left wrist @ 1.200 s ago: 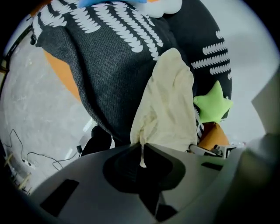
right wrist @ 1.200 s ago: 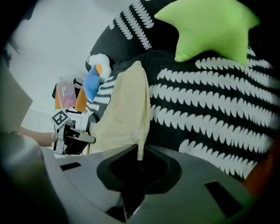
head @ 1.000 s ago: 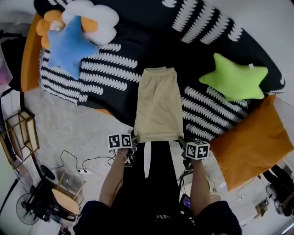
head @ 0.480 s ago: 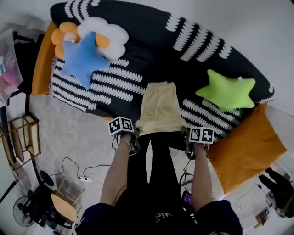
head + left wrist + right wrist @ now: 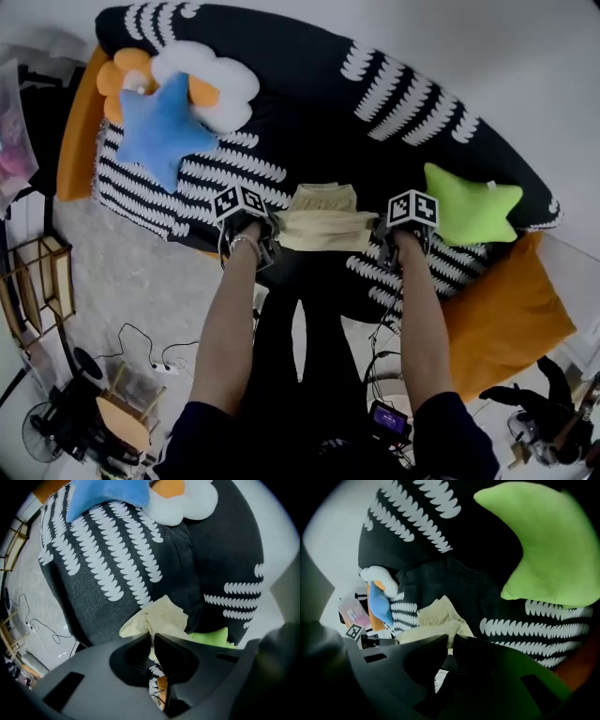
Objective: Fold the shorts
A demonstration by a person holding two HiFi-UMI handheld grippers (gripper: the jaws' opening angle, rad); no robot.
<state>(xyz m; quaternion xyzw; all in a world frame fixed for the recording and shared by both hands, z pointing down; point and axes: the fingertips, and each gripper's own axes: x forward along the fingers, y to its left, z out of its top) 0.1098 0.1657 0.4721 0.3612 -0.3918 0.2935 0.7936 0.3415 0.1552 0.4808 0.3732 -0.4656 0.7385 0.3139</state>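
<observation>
Beige shorts (image 5: 325,228) bunched at the near edge of the black cover with white marks (image 5: 309,103), held edge raised over the far part, waistband showing beyond. Left gripper (image 5: 152,637): fingers all but together, pinching the shorts' left corner. Right gripper (image 5: 451,638): fingers likewise nearly closed, clamped on the right corner. Cloth stretched between the two. Far left: blue star cushion (image 5: 159,127) lying over a white flower cushion (image 5: 211,80), well apart from the shorts. Just right of the right gripper: green star cushion (image 5: 469,211). Nearer, right: orange cushion (image 5: 506,314). Near left: cables (image 5: 155,342) on the floor (image 5: 141,272).
</observation>
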